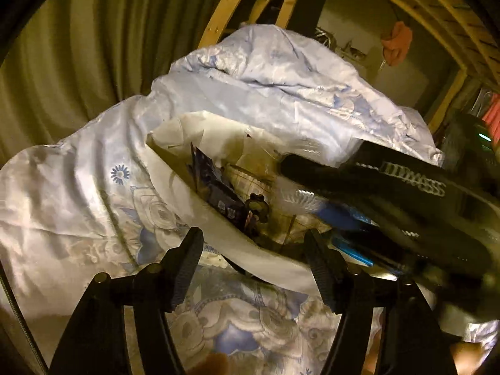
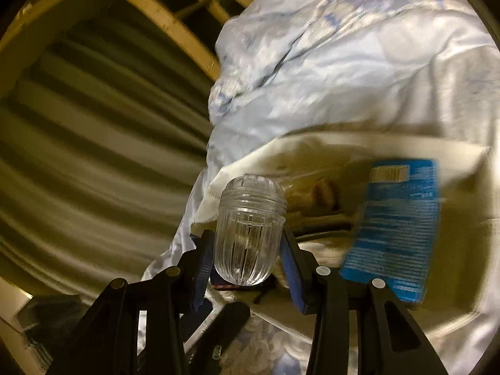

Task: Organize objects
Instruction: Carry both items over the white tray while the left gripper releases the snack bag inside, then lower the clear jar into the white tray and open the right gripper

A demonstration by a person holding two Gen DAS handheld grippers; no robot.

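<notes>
A white cloth bag (image 1: 175, 168) lies open on the bedding, with a dark blue packet (image 1: 215, 187), a blue box (image 1: 343, 222) and other small items inside. My left gripper (image 1: 254, 261) is open, and the bag's near rim passes between its fingers without being pinched. The right gripper (image 1: 390, 187) reaches in from the right as a blurred black shape over the bag's mouth. In the right wrist view, my right gripper (image 2: 247, 250) is shut on a clear ribbed glass jar (image 2: 250, 234), held over the bag's edge (image 2: 312, 143). The blue box (image 2: 397, 228) lies inside the bag.
A crumpled white duvet with blue flowers (image 1: 265, 72) surrounds the bag and rises behind it. Pleated olive curtains (image 1: 78, 47) hang on the left. Behind the bed stands a wooden frame (image 1: 228, 3), with an orange cloth (image 1: 397, 42) hanging at the far right.
</notes>
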